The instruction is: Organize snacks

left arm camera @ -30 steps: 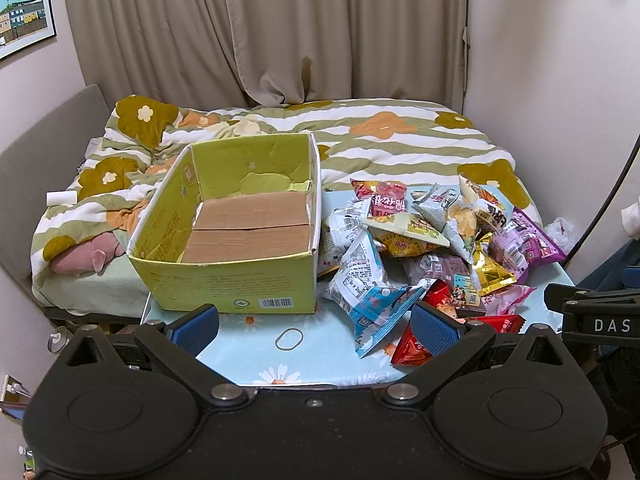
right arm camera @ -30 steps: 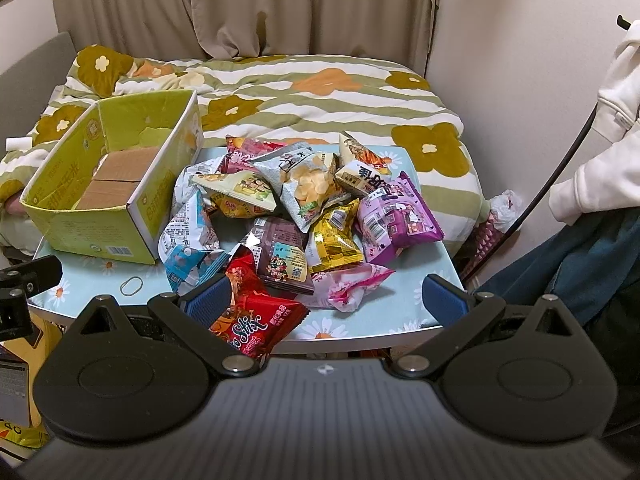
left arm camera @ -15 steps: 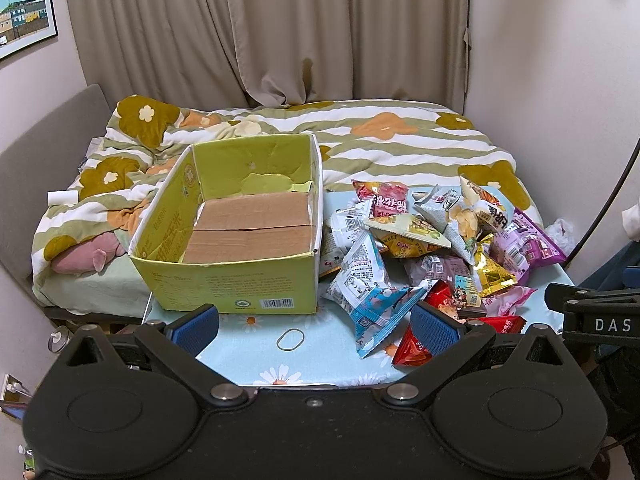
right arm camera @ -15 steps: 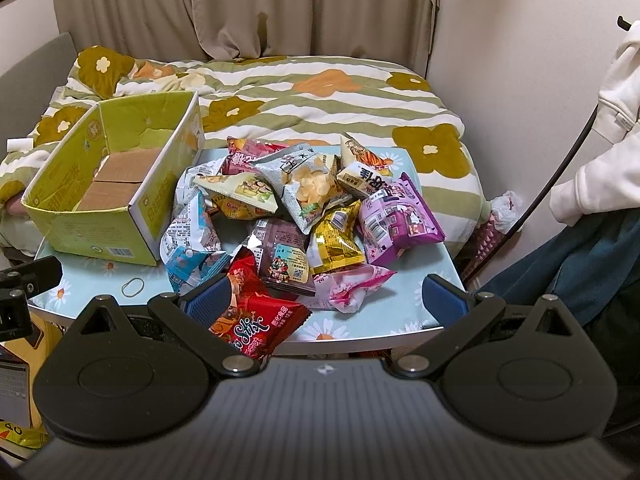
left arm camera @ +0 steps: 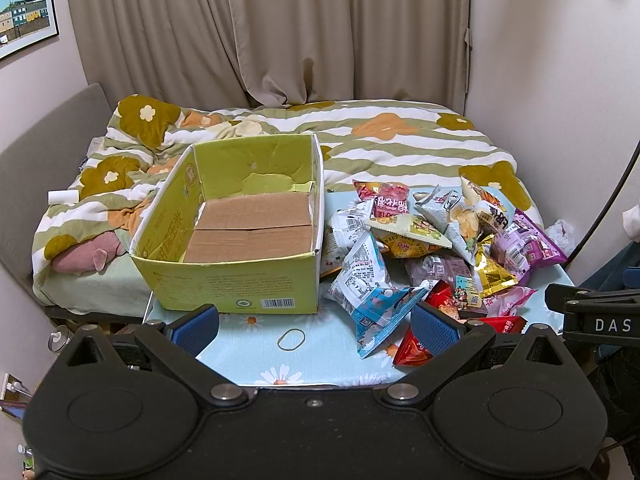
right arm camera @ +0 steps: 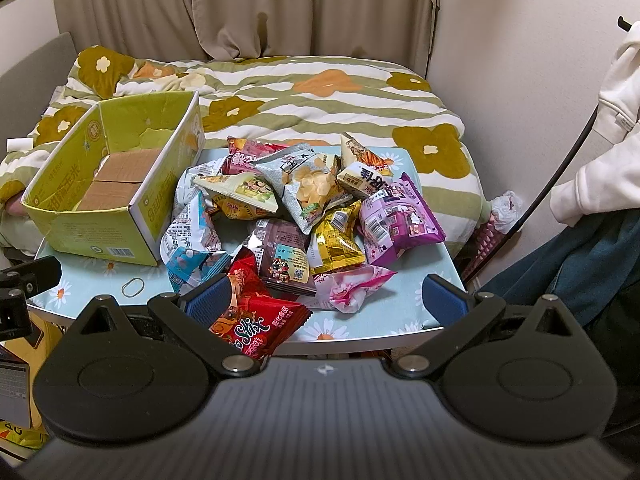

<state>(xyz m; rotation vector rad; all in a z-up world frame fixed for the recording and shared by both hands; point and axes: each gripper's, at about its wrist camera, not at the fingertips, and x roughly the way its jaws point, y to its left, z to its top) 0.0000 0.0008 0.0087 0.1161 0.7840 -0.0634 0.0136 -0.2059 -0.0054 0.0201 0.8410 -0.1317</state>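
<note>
This is a bedroom in a home. Straight ahead of the gripper lies a bed covered by a green-and-white striped quilt with large mustard and orange flowers (left arm camera: 360, 140), with a grey upholstered headboard (left arm camera: 44, 152) along its left side. Beyond the bed, floor-length beige fabric curtains (left arm camera: 280, 32) hang closed across the far wall, and a framed picture of coloured houses (left arm camera: 24, 12) hangs high on the left wall. Nearer, a small worktop with a pale blue daisy-print cloth (right arm camera: 404, 312) stands against the bed's edge, and plain off-white walls close in on the right.
</note>
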